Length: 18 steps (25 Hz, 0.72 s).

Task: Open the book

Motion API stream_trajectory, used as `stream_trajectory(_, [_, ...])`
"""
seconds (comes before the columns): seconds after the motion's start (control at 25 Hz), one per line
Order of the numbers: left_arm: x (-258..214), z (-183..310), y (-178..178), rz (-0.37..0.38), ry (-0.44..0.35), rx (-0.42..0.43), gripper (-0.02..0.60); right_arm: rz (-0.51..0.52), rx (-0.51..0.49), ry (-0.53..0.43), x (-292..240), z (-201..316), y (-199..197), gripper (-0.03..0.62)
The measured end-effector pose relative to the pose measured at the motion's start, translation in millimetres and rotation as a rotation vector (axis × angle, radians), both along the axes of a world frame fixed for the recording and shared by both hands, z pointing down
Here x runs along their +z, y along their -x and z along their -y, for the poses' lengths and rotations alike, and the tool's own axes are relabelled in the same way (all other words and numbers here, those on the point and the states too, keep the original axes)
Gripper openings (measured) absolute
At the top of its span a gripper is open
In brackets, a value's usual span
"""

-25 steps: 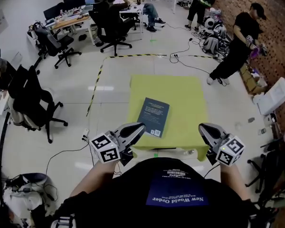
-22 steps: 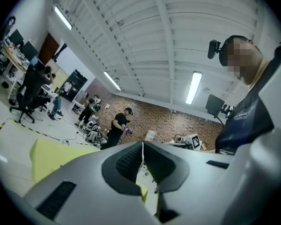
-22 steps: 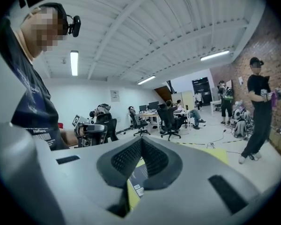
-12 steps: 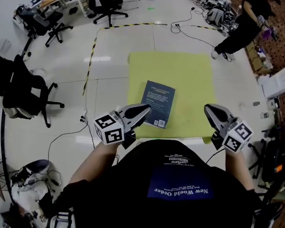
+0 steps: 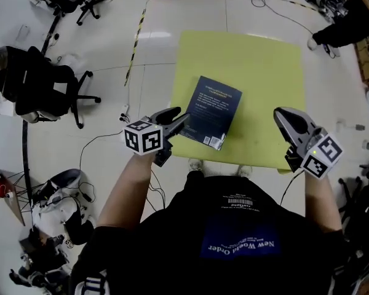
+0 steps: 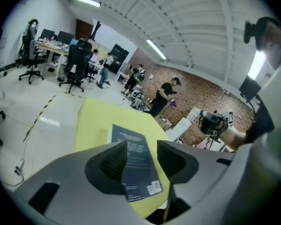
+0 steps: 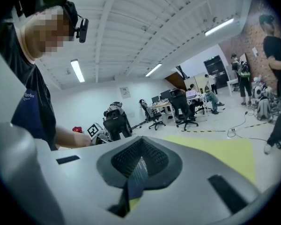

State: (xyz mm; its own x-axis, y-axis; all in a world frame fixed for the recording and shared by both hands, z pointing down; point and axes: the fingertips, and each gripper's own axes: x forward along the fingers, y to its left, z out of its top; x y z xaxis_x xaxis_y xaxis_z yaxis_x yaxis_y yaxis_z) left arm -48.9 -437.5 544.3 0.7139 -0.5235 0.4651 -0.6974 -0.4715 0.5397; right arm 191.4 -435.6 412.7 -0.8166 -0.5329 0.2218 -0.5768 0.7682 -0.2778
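Two tools are on the approach, I judge; the cover is not yet lifted. Head view: the closed book [image 5: 212, 111] lies left of centre on the yellow desk [image 5: 264, 72], its long axis tilted toward upper right, barcode end lowest. Left gripper view: the left tool [image 6: 143, 149] is opening with nothing between its jaws, and the book lies beyond them. Right gripper view: the right tool [image 7: 138, 168] is pinched together and holds nothing. The next move calls for a jaw under the cover's edge.
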Motion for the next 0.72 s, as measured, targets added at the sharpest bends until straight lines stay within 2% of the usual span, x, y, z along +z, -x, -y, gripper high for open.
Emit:
stream_trajectory(0.16, [82, 10, 10, 0.074, 0.214, 0.023, 0.278, -0.005, 0.014, 0.058, 32, 2, 4, -0.014])
stream_trajectory(0.24, [108, 2, 4, 0.086, 0.301, 0.065, 0.284, -0.016, 0.029, 0.095, 47, -4, 5, -0.014])
stream_trajectory(0.32, [121, -4, -1, 0.091, 0.355, 0.088, 0.284, -0.026, 0.040, 0.127, 59, -9, 6, -0.014])
stream_trajectory(0.44, [122, -1, -3, 0.076, 0.363, 0.087, 0.284, -0.027, 0.048, 0.152, 73, -11, 6, -0.014])
stream_trajectory(0.52, [114, 0, -4, 0.040, 0.355, 0.090, 0.284, -0.023, 0.050, 0.161, 79, -12, 7, -0.014])
stream_trajectory(0.72, [93, 1, -5, -0.132, 0.338, 0.077, 0.284, -0.027, 0.045, 0.172, 83, -18, 10, -0.014])
